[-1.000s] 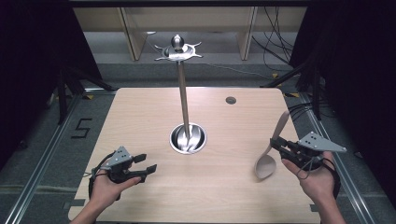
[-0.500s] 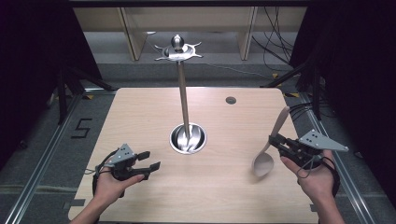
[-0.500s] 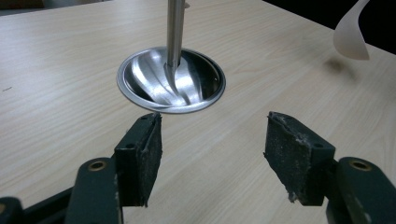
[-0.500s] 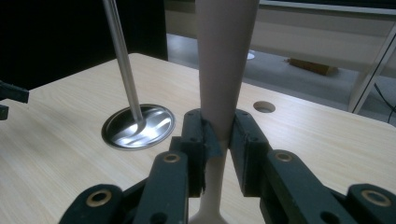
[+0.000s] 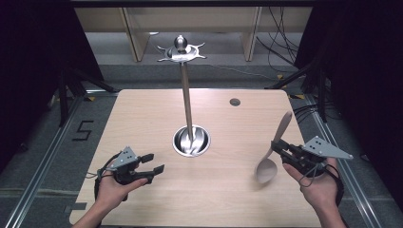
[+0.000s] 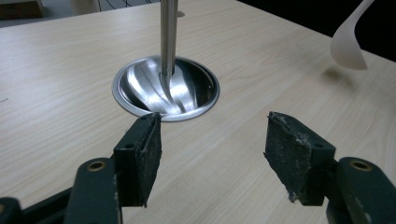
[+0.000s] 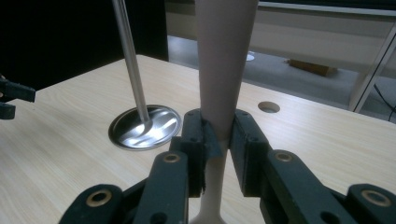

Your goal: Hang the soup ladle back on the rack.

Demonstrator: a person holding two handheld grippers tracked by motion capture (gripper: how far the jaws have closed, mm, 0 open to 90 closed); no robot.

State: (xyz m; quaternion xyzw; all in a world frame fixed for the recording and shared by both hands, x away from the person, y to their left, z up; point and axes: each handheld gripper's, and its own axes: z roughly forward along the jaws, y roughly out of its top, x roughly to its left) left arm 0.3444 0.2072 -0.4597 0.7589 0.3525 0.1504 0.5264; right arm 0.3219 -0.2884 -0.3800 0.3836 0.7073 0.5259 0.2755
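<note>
Little has shifted: the right gripper (image 5: 280, 148) at lower right stays clamped on the spoon (image 5: 273, 152), handle pointing up-frame, while the left gripper (image 5: 156, 163) hangs open and empty.

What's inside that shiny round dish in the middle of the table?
Inside the metal dish stands the foot of the tall metal pole, rising from its centre. The rest looks like bare, reflective metal; what lies under the pole's foot is covered.
</note>
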